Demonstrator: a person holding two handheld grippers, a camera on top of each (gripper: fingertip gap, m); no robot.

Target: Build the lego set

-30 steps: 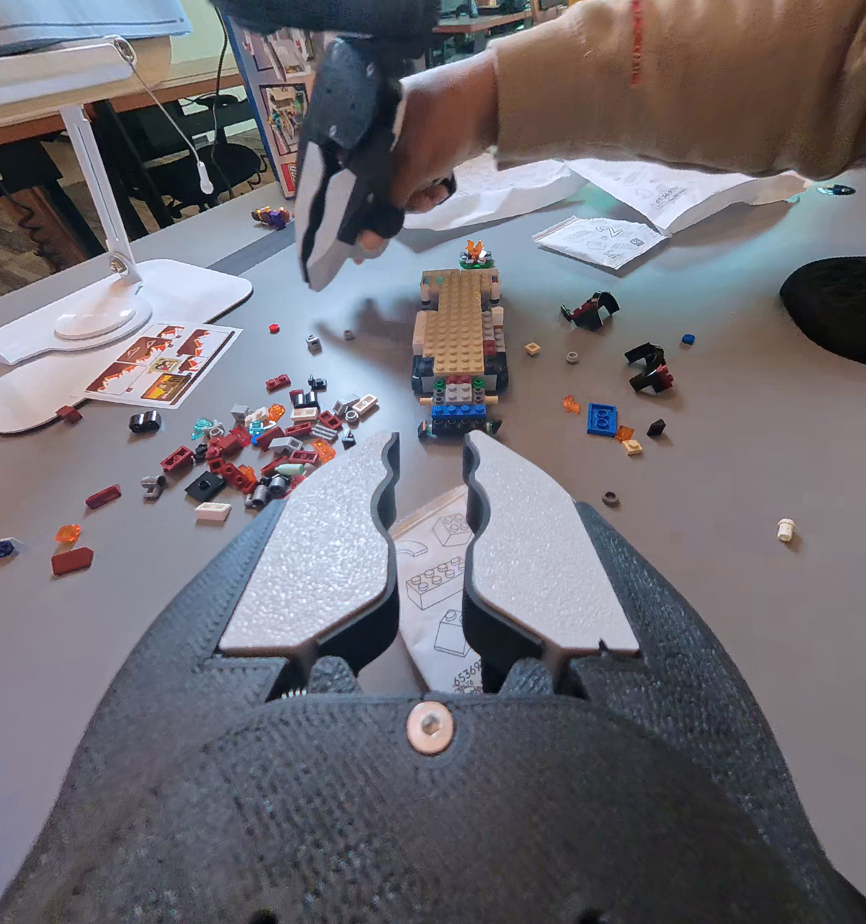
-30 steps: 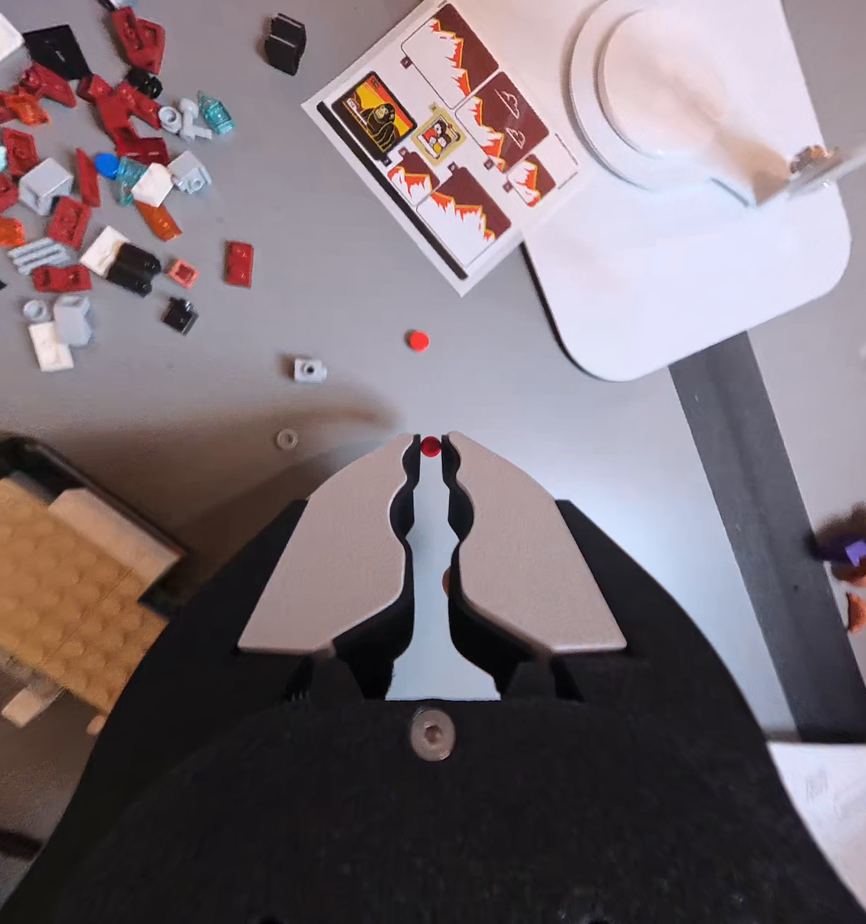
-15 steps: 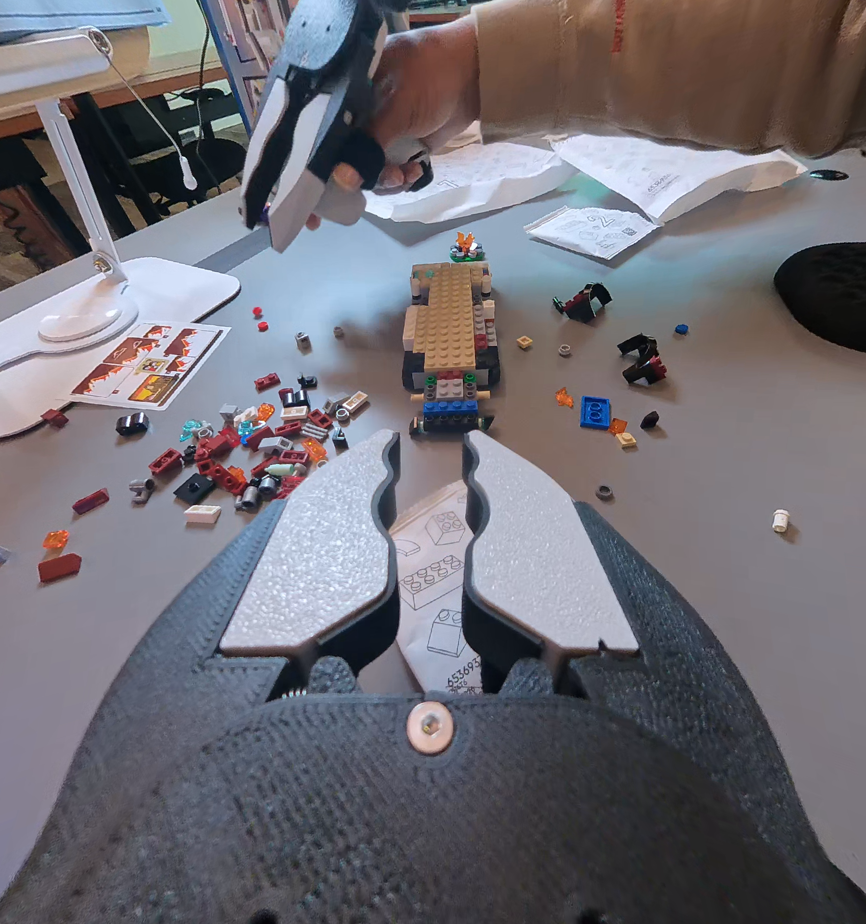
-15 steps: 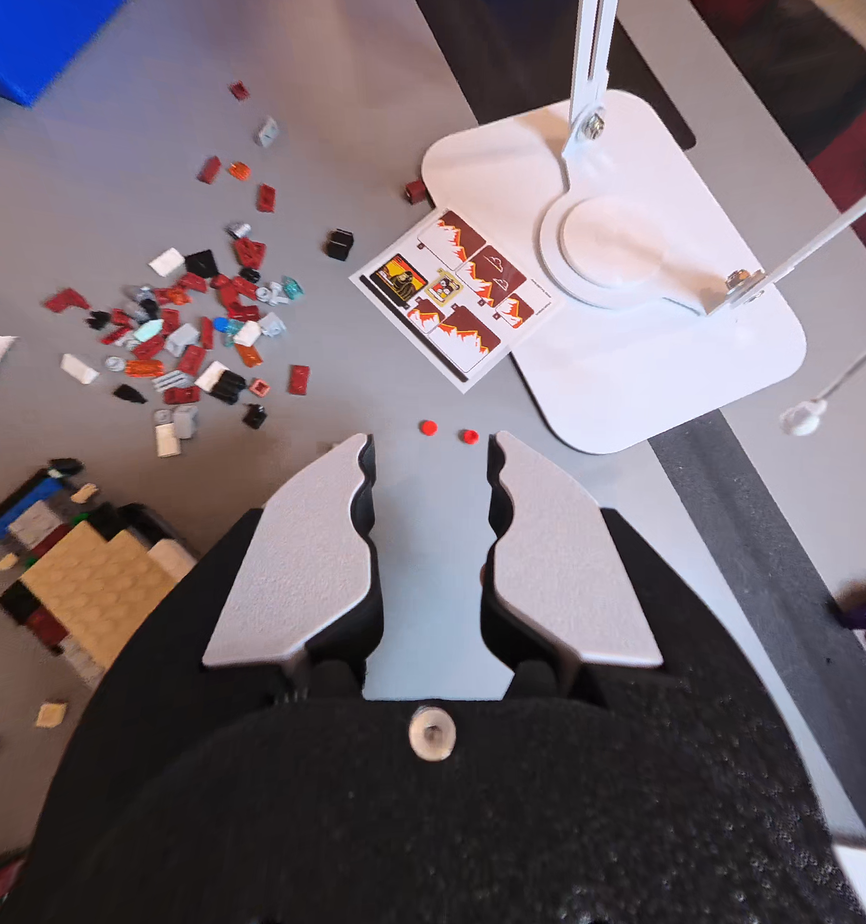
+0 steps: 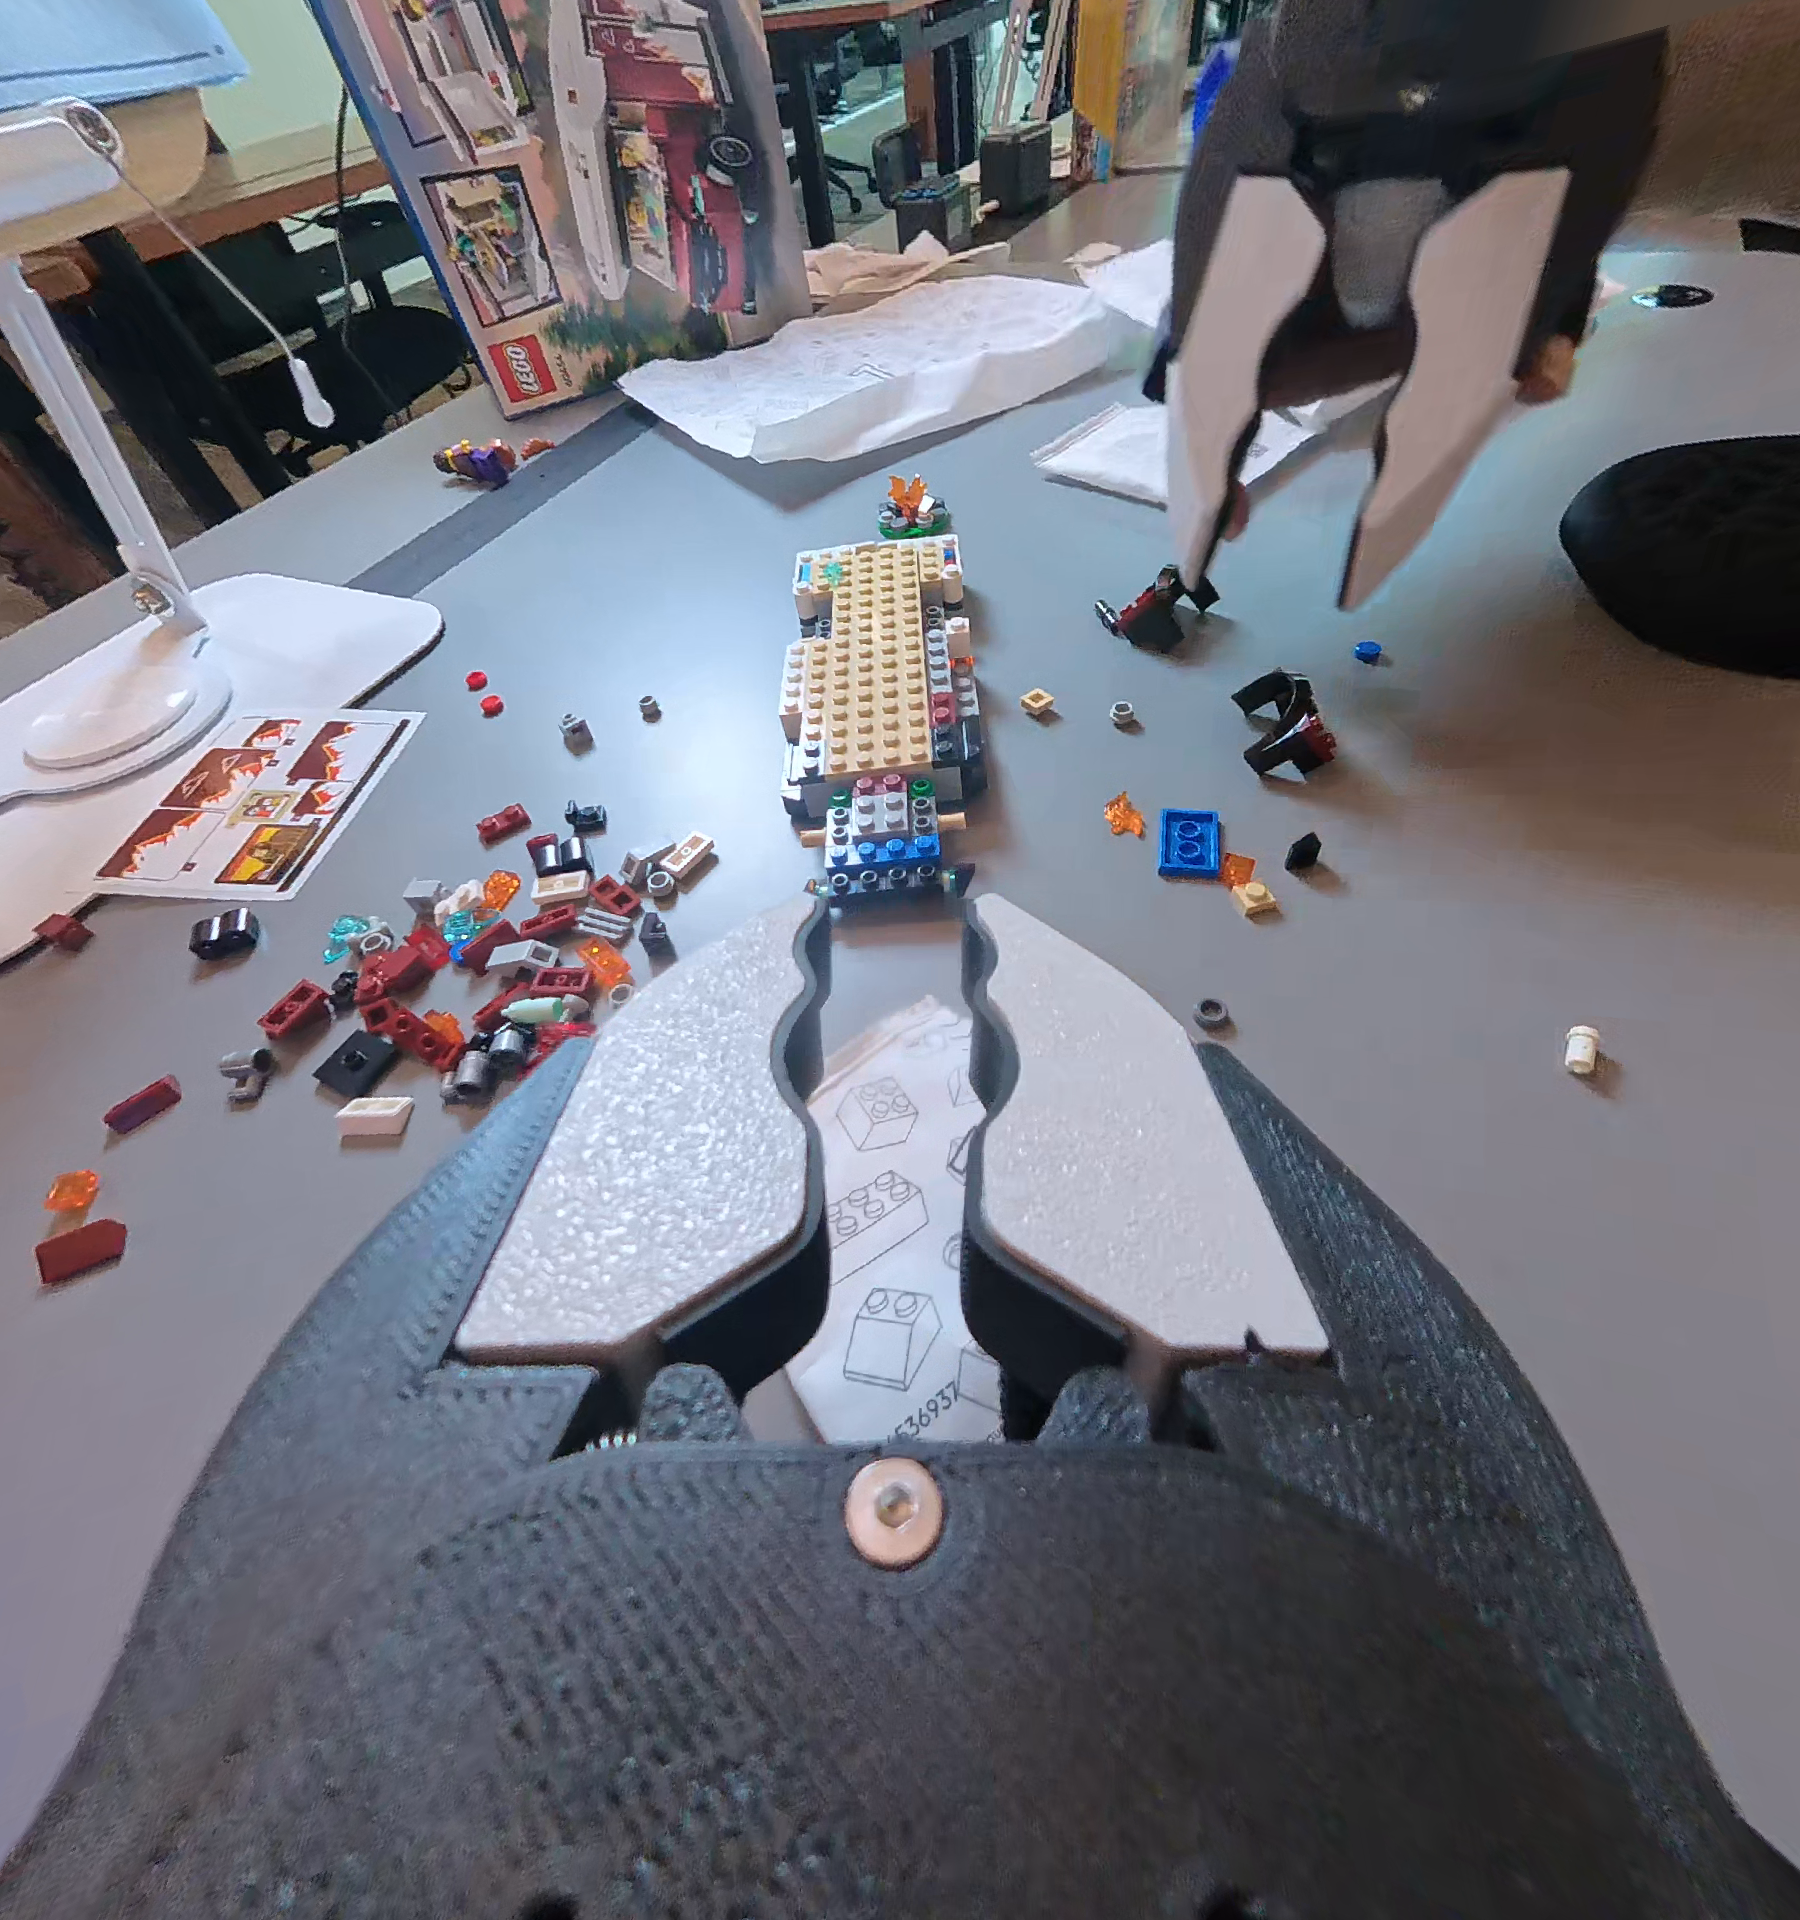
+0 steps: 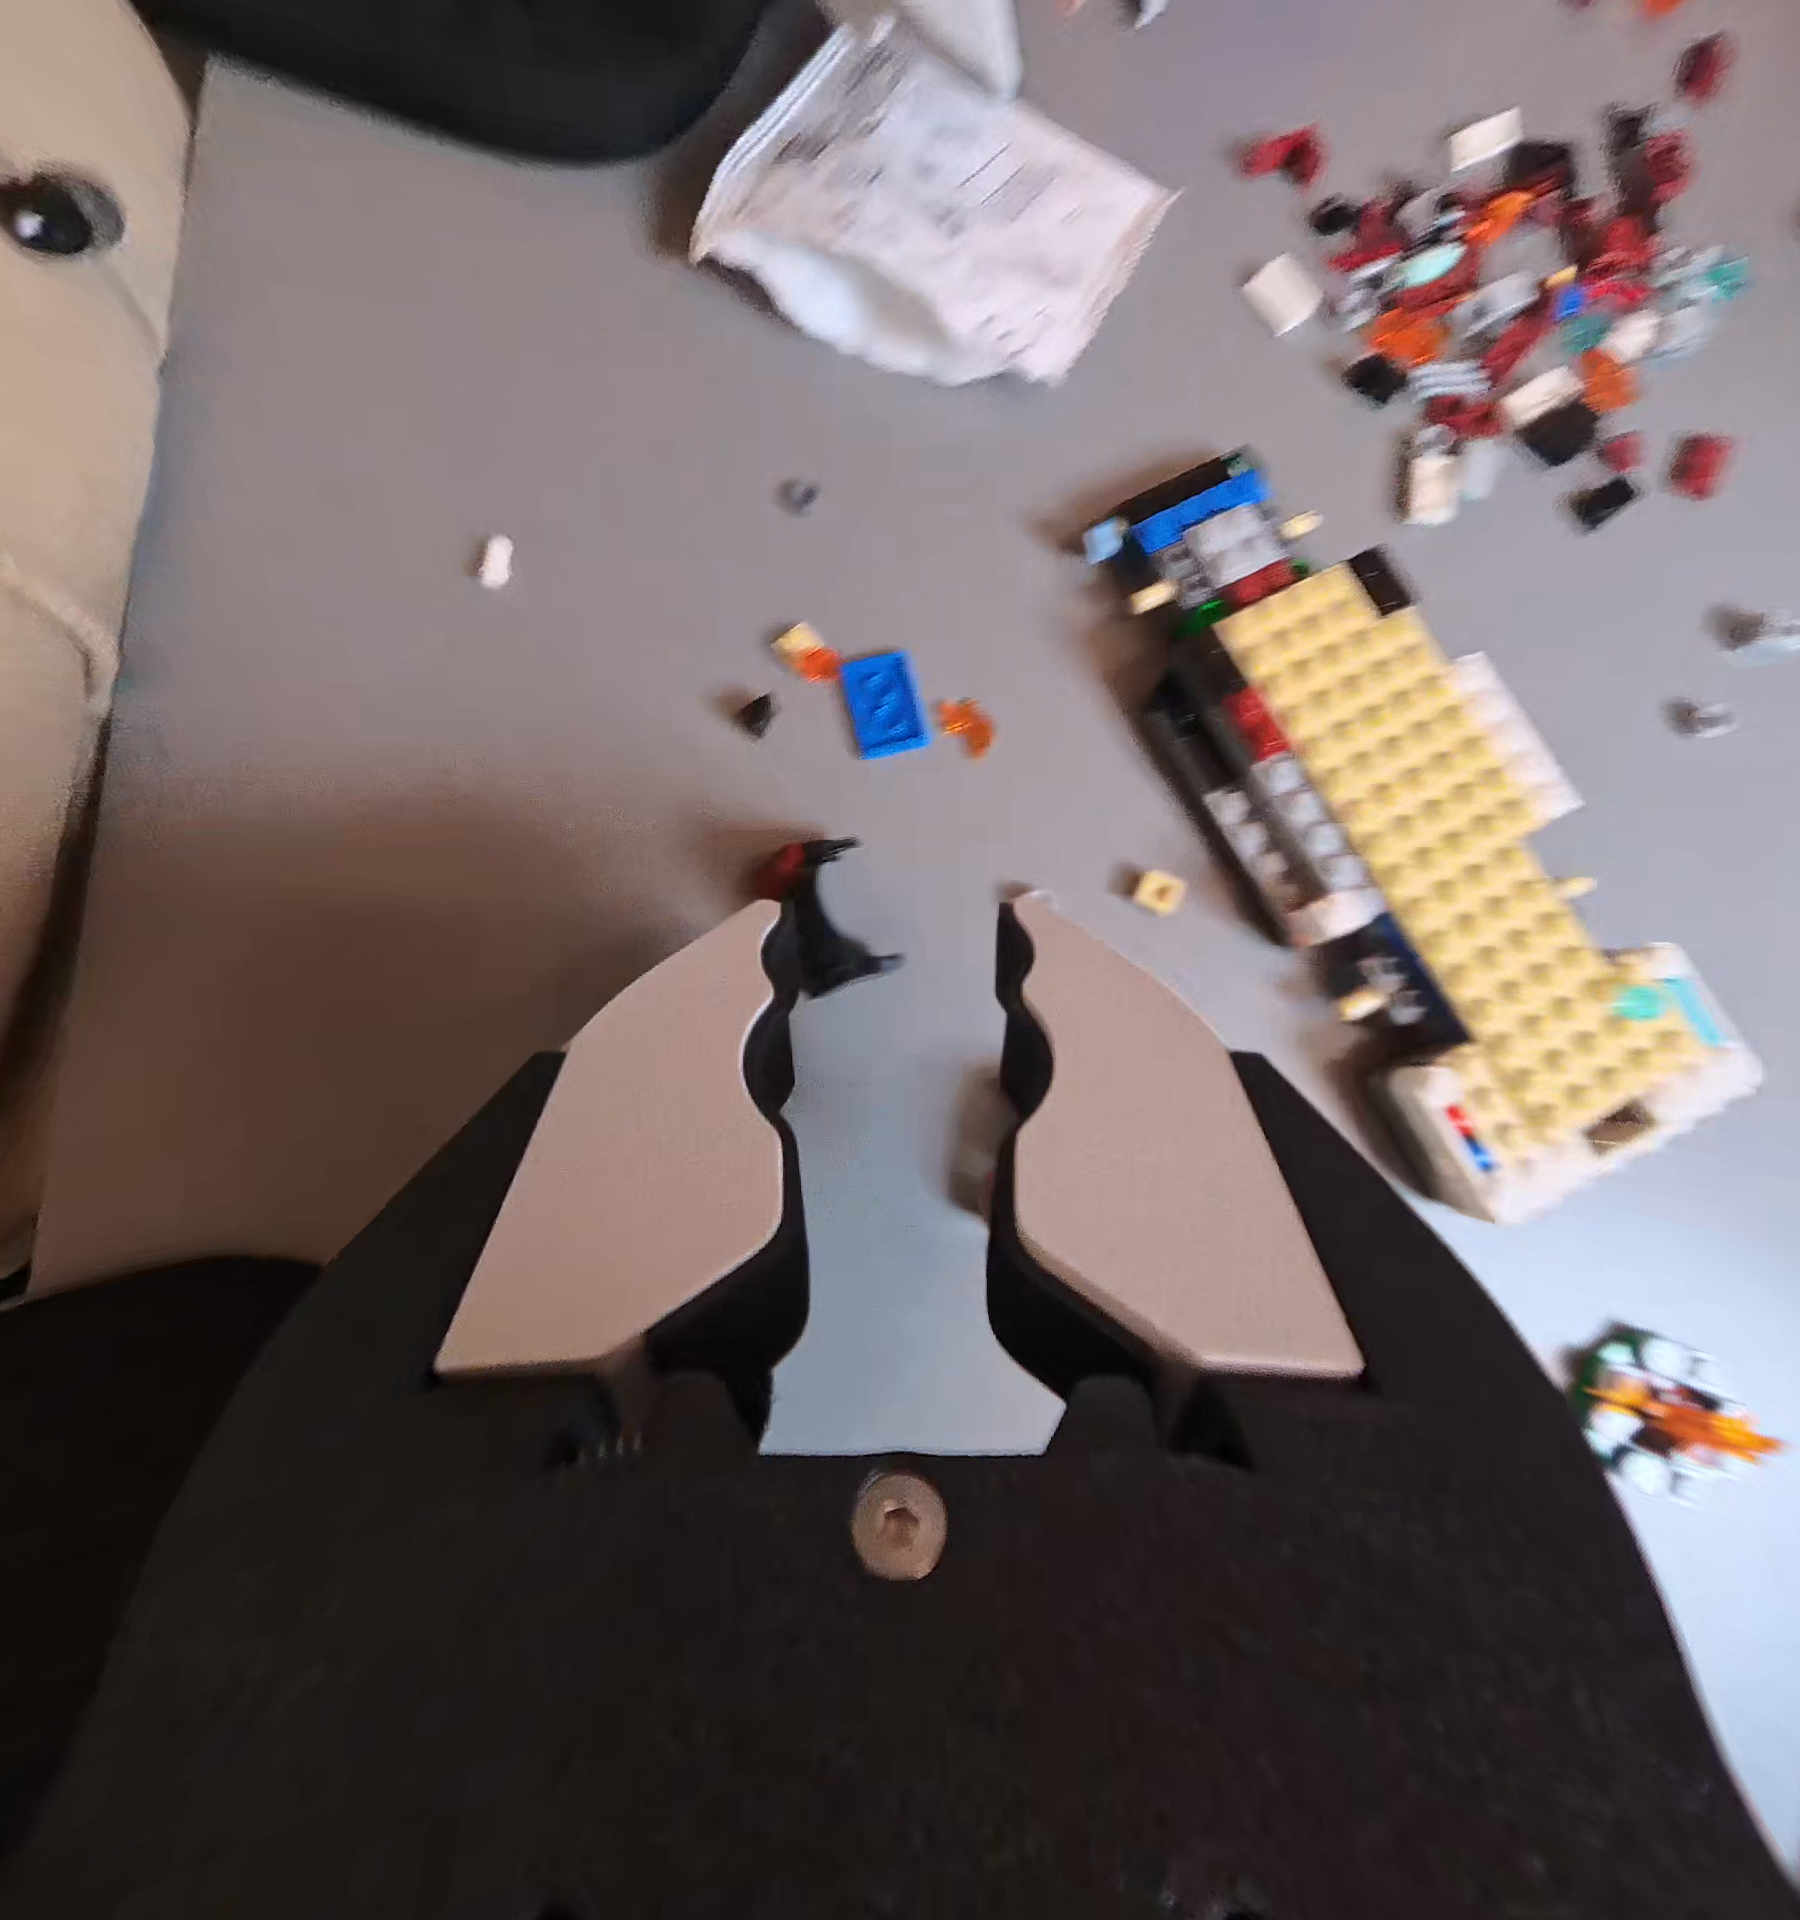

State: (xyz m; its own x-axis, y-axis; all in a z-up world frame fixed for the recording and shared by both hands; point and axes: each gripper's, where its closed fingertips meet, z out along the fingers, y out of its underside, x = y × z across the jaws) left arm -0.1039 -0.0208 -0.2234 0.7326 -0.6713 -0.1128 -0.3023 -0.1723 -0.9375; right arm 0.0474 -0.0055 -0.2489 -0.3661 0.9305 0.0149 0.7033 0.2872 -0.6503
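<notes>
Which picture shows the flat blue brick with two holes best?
The left wrist view: the flat blue brick is sharp there, lying on the grey table right of the tan model. The right wrist view shows it too, but blurred.

left wrist view: low over the grey table, looks forward, level, past its own fingers to the tan brick model | right wrist view: high, blurred, looks steeply down | shared: tan brick model, blue plate, loose-brick pile

Bright even daylight, soft shadows; right wrist view motion-blurred (left sharp, edges bowed).
</notes>
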